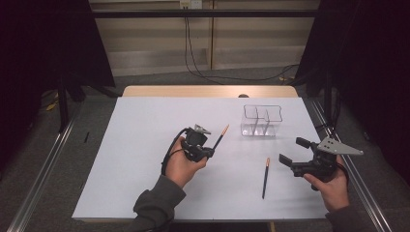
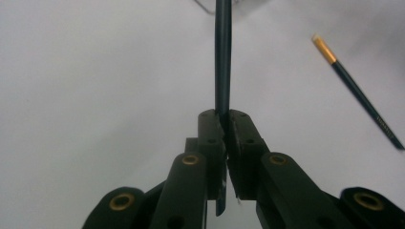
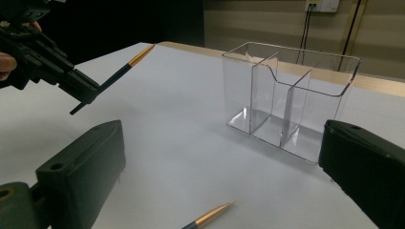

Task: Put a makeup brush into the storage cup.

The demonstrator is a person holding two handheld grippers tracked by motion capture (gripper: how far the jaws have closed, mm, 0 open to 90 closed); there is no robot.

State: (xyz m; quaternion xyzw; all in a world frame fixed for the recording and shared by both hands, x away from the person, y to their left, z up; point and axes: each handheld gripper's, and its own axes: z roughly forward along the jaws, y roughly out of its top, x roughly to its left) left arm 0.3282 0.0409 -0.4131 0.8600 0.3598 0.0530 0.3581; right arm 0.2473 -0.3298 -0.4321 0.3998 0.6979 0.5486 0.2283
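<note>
Centrally in the high view, the left gripper clamps a dark gold-tipped pencil, while at right the right gripper stands wide, holding nothing. Its own view shows the clear holder divided into compartments; a second pencil lies on the white table at lower centre.

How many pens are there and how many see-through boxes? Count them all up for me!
Pens: 2, one held in the left hand-held gripper (held pen), one lying on the table (lying pen)
See-through boxes: 1 (clear box)
Total: 3
</note>
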